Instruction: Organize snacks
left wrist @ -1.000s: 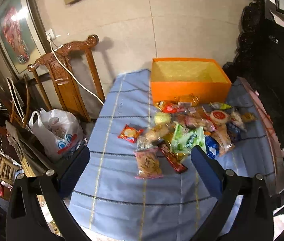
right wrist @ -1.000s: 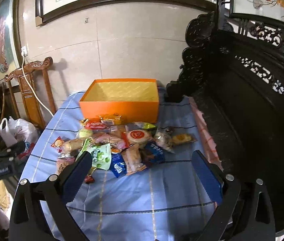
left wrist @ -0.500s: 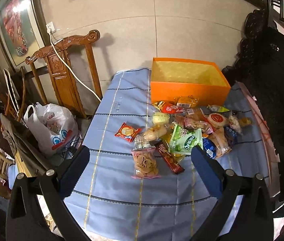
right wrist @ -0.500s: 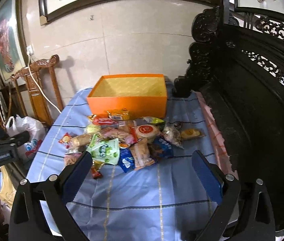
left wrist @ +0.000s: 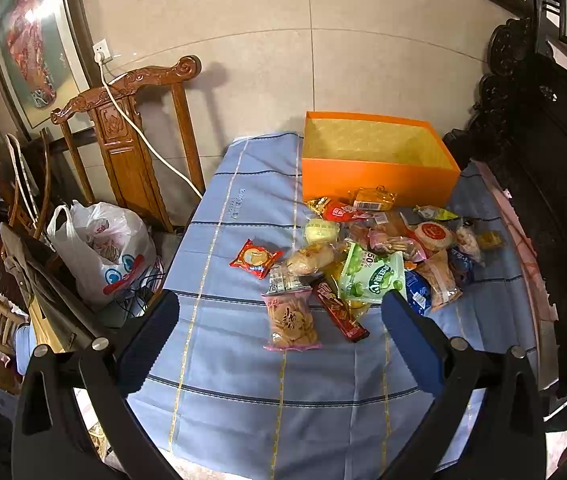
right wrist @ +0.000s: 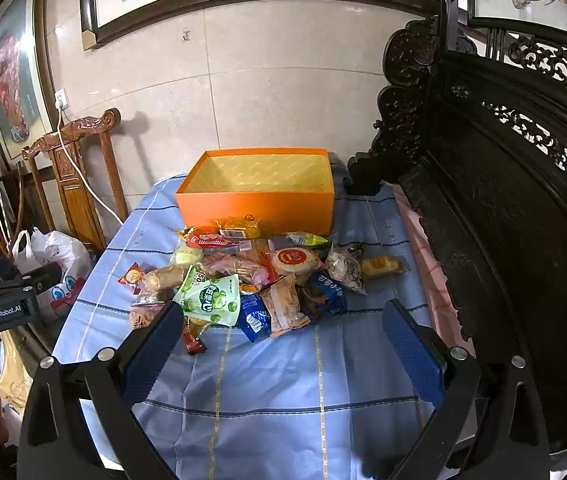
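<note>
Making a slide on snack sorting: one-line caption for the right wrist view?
Open right tool faces a snack pile before an empty orange box on the blue cloth.

Open orange box (right wrist: 257, 210) stands upright, interior empty, at the desk's far end. Mixed wrapped snacks (right wrist: 243, 280) lie heaped loosely just before its front wall.

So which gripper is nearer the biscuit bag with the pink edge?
Left. The left gripper hangs open right over the biscuit bag. The right gripper is open further right, the bag beside its left finger.
</note>
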